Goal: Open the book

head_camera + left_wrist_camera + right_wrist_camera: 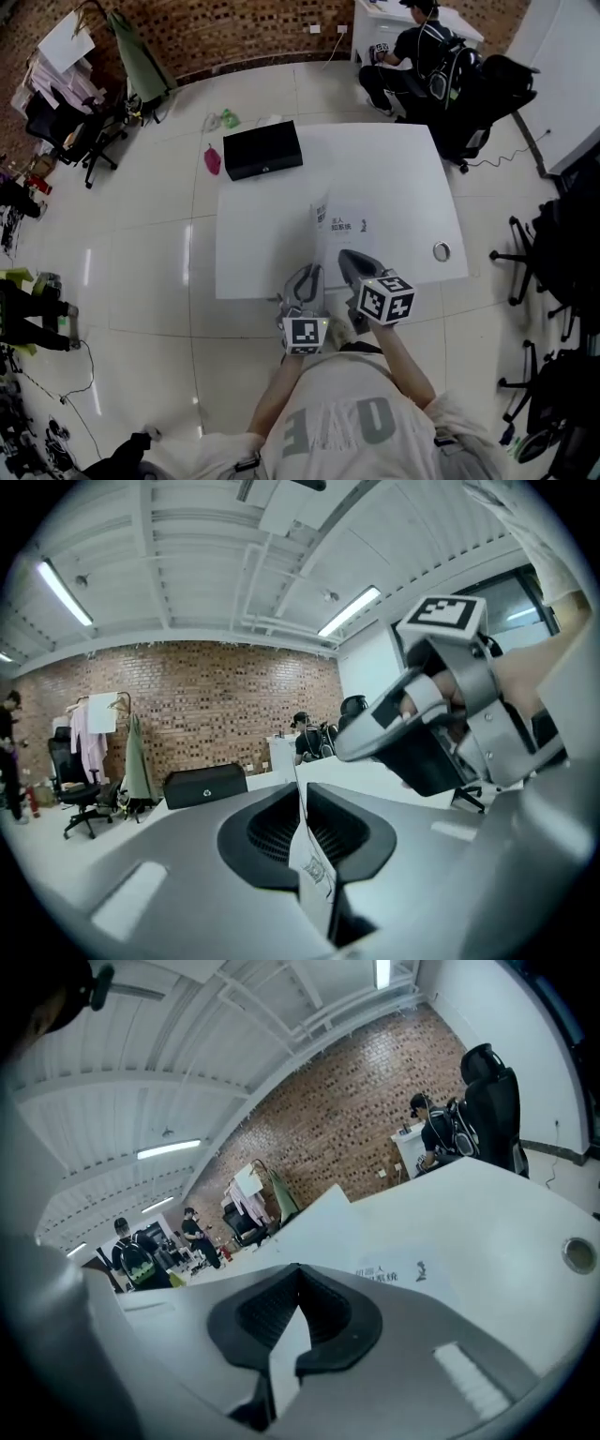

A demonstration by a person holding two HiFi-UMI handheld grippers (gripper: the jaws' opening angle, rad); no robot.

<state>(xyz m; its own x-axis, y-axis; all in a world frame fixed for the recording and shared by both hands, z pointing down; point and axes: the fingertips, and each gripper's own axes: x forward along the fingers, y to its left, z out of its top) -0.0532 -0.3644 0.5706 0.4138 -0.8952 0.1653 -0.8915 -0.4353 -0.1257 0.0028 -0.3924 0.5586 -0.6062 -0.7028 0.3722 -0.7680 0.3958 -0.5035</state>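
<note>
A thin white book [339,228] with dark print on it lies on the white table [394,178] near the front edge. Its cover [320,217] stands lifted along the left side. My left gripper [308,275] is shut on a thin printed sheet of the book [312,862], which stands on edge between the pads. My right gripper [352,257] is shut on a white sheet [286,1342] at the book's near edge. In the right gripper view the printed page [389,1274] lies flat ahead and the raised cover [319,1224] slopes up to its left. The right gripper [441,719] also fills the right of the left gripper view.
A black case [262,149] lies at the table's far left corner. A small metal ring [441,251] sits near the right edge. A person [412,47] sits at a desk behind the table beside black office chairs [483,89]. More chairs stand at the right [548,258].
</note>
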